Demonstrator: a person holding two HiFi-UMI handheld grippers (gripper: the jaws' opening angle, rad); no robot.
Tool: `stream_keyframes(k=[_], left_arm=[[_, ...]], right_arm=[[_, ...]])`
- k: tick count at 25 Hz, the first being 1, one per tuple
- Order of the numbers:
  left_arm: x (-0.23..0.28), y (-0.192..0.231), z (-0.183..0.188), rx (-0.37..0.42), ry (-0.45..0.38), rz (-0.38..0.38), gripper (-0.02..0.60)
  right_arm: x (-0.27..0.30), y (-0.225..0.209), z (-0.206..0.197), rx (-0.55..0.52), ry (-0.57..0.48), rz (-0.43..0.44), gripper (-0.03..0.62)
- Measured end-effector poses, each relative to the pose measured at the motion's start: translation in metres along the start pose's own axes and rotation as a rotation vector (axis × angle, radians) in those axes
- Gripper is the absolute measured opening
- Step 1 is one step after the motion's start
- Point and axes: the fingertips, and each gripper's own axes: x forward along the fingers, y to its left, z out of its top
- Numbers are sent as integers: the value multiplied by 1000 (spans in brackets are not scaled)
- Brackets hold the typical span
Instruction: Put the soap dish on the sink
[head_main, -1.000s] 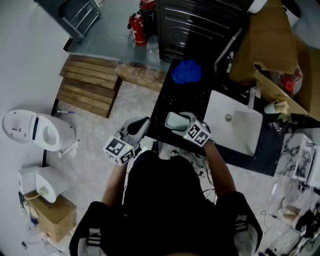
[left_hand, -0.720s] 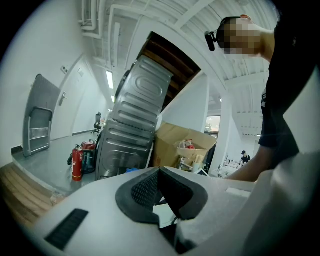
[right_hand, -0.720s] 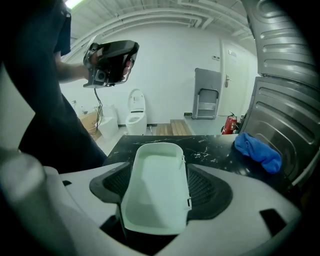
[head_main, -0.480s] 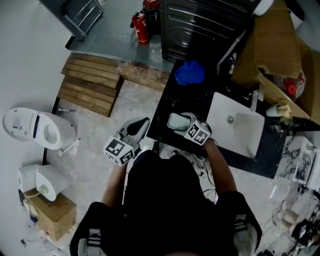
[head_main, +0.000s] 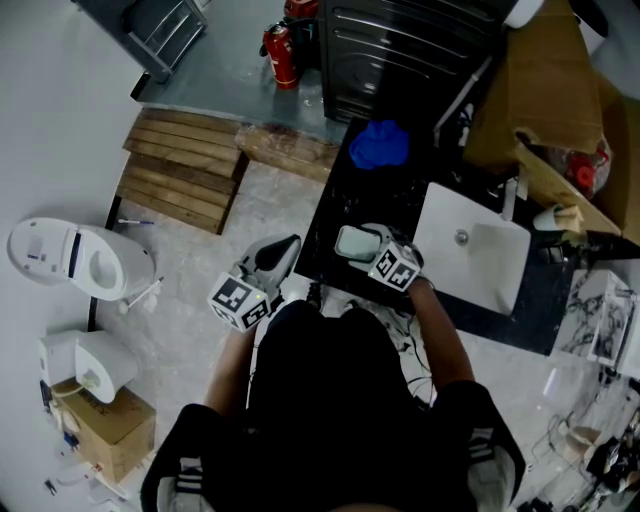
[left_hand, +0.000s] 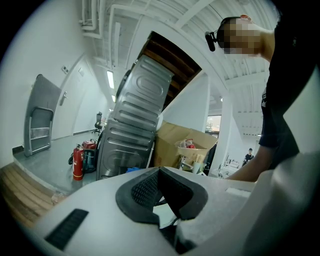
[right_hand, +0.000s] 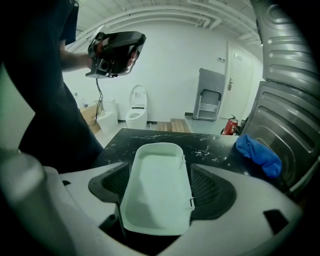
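The soap dish (head_main: 352, 242) is a pale green oblong tray, empty inside. My right gripper (head_main: 362, 240) is shut on the soap dish and holds it just above the black marbled counter (head_main: 335, 195), near the counter's front left part. In the right gripper view the soap dish (right_hand: 157, 190) lies lengthwise between the two dark pads of my right gripper (right_hand: 159, 185). The white sink (head_main: 470, 255) sits in the counter to the right of the dish. My left gripper (head_main: 280, 250) hangs over the floor, left of the counter, and my left gripper (left_hand: 160, 172) has its pads together with nothing between them.
A blue cloth (head_main: 378, 145) lies on the counter's far end, also seen as the blue cloth (right_hand: 257, 152). Behind it stands a ribbed metal appliance (head_main: 400, 50), with cardboard (head_main: 540, 90) to its right. A fire extinguisher (head_main: 282, 55), wooden pallet (head_main: 180, 170) and toilet (head_main: 75, 262) are to the left.
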Motion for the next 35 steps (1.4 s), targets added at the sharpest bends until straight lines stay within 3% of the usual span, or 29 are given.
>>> stream_keyframes(k=[10, 18, 24, 25, 28, 30, 35], left_arm=[[-2, -5, 1, 5, 0, -3, -2], [-2, -14, 1, 11, -3, -20, -2], [1, -24, 2, 20, -6, -36, -2], [2, -26, 2, 21, -6, -39, 0], [2, -34, -1, 23, -5, -48, -2], [2, -39, -3, 24, -4, -52, -2], [-1, -55, -7, 30, -5, -60, -2]], right_arm=[[-4, -1, 3, -24, -26, -53, 362], [-29, -4, 24, 10, -113, -124, 362], [-69, 3, 41, 71, -246, -202, 355], [-77, 5, 41, 108, -263, -204, 313], [-100, 10, 33, 237, -315, -238, 106], [-113, 7, 23, 294, -352, -292, 25], [-135, 15, -6, 398, -403, -347, -5]])
